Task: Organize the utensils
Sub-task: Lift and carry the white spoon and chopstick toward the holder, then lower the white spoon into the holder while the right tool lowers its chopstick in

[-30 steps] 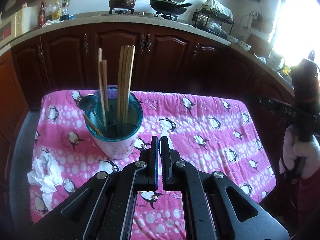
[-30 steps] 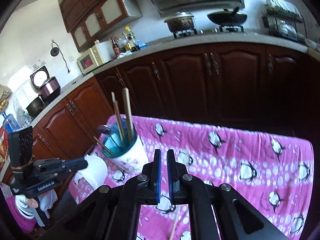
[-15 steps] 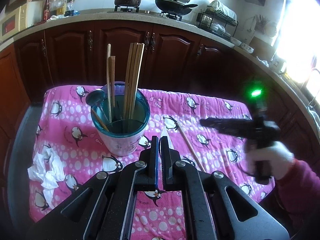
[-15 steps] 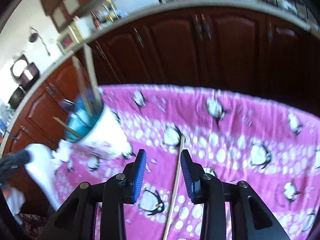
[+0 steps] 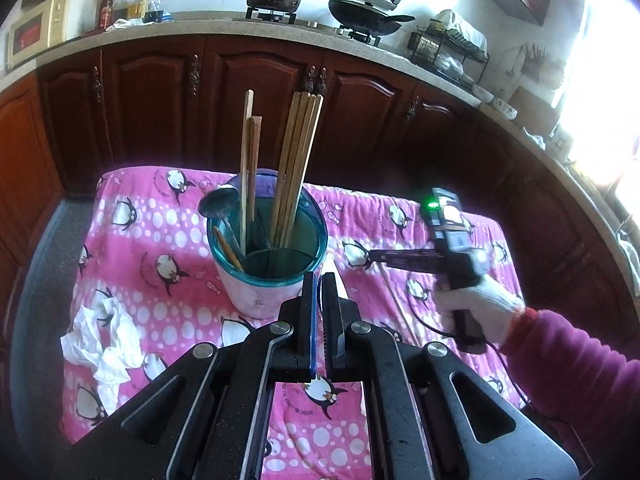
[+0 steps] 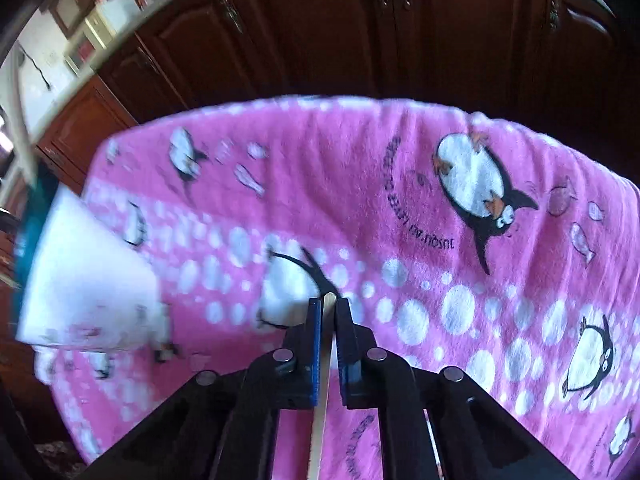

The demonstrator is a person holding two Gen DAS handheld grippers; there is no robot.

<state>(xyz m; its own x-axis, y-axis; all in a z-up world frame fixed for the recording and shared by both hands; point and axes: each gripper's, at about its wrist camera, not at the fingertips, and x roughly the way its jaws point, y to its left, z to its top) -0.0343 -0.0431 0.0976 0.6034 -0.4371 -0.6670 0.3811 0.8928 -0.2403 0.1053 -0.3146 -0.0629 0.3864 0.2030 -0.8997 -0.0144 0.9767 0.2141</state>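
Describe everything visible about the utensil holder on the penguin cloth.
The utensil holder is a round cup with a pale pink-white printed outer wall and a translucent teal rim and liner split by dividers. It stands upright on the pink penguin cloth, just beyond the left tool. Inside stand wooden chopsticks, two flat wooden sticks and a dark metal spoon.
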